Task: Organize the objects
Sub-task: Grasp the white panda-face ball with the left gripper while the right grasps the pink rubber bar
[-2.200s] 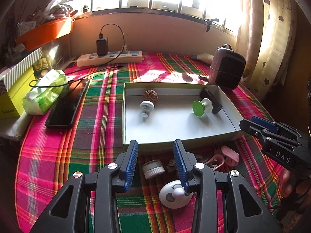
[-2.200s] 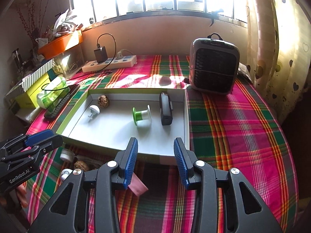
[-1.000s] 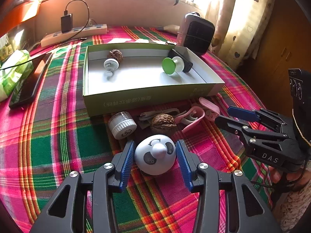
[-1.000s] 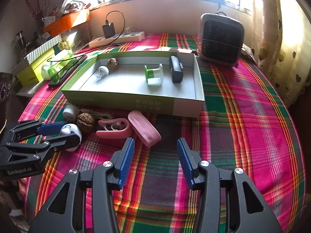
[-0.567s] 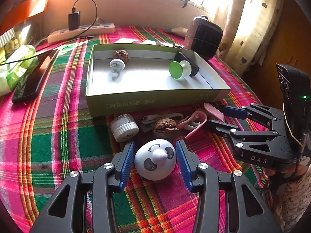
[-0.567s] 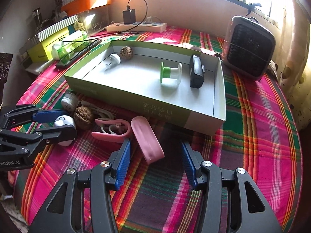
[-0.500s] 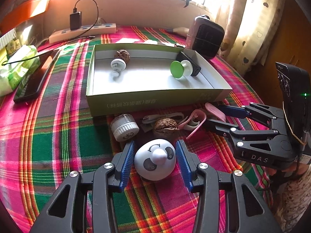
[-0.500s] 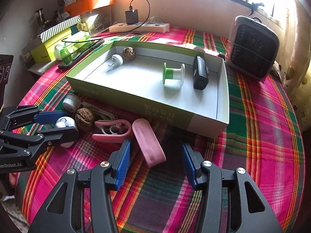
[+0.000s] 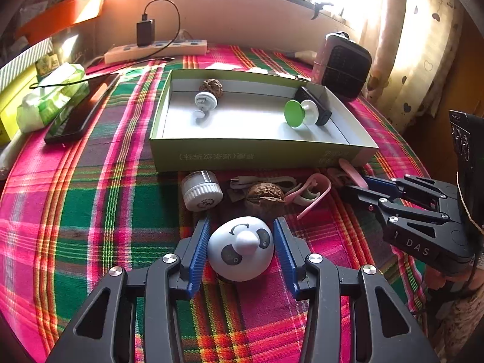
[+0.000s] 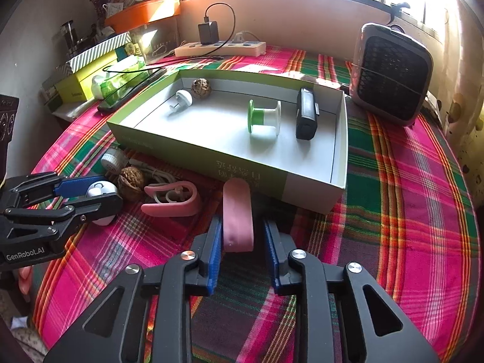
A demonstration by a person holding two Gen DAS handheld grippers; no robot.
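Both grippers are closing on loose items beside the green box.

Right gripper is now clamping the pink case, its jaws having just snapped in from a wide straddle; left gripper is narrowing around the panda timer, blue pads at its sides but not clearly pressing. Both items are lying on the plaid cloth, seemingly headed for the box.

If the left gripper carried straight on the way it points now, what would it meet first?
The left gripper already has the white panda-faced dome between its fingers, so it would meet that first. Just past it lies the walnut, though depth there is hard to judge.
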